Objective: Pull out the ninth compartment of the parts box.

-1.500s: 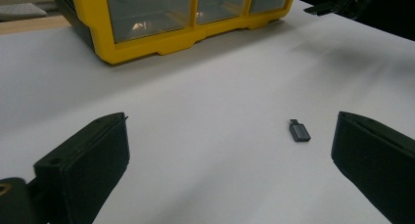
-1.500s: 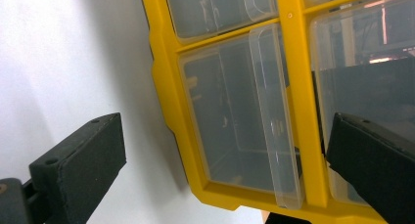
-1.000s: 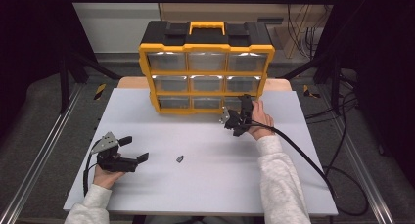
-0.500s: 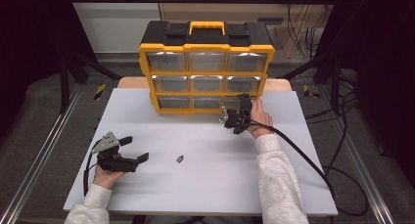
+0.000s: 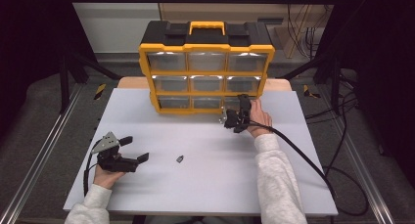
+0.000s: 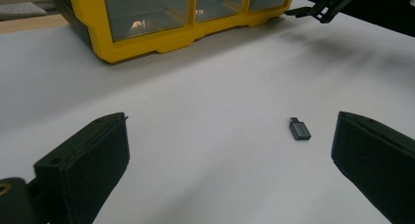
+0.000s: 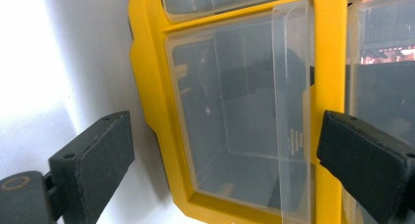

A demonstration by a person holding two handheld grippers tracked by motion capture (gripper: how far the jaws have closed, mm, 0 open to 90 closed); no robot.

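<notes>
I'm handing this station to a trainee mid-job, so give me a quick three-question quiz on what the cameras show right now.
1. True or false: the right claw is clamped on a drawer of the yellow organizer.
2. Multiple choice: the small dark adapter lies A) inside a drawer, B) on the white table right of the left claw, C) between the right claw's jaws.
3. How many rows of clear drawers does the organizer show in the high view?

Key:
1. False. Its jaws stand open, just closing a little, facing the bottom-right drawer with nothing pinched.
2. B.
3. Three.
</notes>
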